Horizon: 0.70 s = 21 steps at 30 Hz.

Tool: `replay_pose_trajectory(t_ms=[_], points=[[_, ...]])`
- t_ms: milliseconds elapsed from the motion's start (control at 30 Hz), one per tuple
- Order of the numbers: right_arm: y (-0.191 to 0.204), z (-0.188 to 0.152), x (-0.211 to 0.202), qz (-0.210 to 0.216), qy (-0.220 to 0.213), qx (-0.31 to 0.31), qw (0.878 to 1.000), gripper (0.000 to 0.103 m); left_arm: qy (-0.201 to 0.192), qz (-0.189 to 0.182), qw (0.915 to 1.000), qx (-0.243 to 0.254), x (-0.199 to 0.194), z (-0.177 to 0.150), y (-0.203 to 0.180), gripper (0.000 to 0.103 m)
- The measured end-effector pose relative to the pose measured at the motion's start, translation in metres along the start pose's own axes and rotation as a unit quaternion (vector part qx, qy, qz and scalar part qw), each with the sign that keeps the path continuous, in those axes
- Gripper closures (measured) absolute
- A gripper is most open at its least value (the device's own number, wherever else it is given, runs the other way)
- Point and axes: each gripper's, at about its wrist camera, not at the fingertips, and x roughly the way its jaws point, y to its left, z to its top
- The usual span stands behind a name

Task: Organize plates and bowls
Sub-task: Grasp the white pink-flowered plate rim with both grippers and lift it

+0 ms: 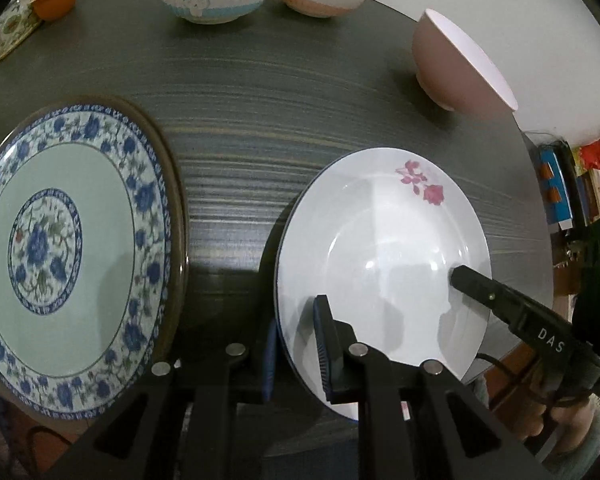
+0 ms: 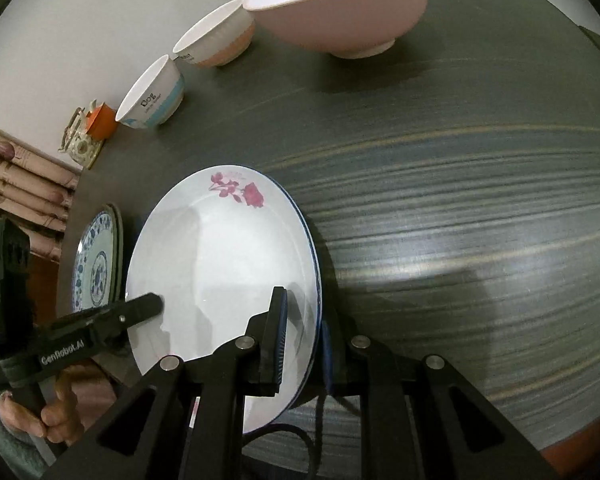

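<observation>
A dark grey table top with pale, wood-like streaks point(image 2: 460, 208) is seen filling most of both views, its far edge curved. Behind it a plain white wall point(image 2: 80, 20) is shown, evenly lit. Soft shadows are cast across the table surface. At the left of the right wrist view, pinkish horizontal mouldings point(image 2: 24, 176) are seen beside the table. At the right of the left wrist view, a cluttered stack of colourful boxes and packages point(image 1: 580, 188) is visible.
</observation>
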Motion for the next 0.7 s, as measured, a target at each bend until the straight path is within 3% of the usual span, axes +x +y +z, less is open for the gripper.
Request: replay_pose_trajectory(t_ms=[167, 367, 700], points=[[-0.003, -0.003, -0.001, 0.001, 0.008, 0.003, 1.000, 0.087, -0.006, 0.006, 1.0000, 0.004, -0.005, -0.009, -0.002, 0.086], [0.001, -0.004, -0.003, -0.007, 0.002, -0.006, 1.000, 0.088, -0.016, 0.016, 0.9997, 0.003, -0.041, -0.041, 0.043, 0.086], [0.013, -0.004, -0.014, -0.014, -0.019, -0.027, 0.999, 0.089, -0.034, 0.015, 0.9993, 0.002, -0.065, -0.043, 0.060, 0.086]])
